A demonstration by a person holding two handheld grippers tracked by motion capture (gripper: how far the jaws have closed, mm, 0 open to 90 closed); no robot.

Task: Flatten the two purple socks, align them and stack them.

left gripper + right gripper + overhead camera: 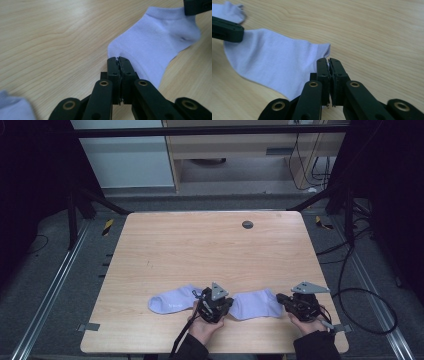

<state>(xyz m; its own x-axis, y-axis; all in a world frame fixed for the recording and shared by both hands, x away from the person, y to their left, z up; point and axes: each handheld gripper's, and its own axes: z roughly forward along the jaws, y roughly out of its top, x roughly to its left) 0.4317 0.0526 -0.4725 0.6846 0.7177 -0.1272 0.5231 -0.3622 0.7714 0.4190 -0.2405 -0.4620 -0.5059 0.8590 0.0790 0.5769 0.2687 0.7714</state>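
Observation:
Two lavender ankle socks lie flat near the table's front edge. The right sock stretches between both grippers. My left gripper points right and is shut, its tips pinching that sock's toe edge. My right gripper points left and is shut on the same sock's cuff edge. The left sock lies beside and behind my left gripper, untouched. Each gripper view shows the other gripper's black jaw at the sock's far end.
The wooden table has a small dark round grommet at the back centre. Hands and dark sleeves enter at the front edge. Cables trail on the floor at the right.

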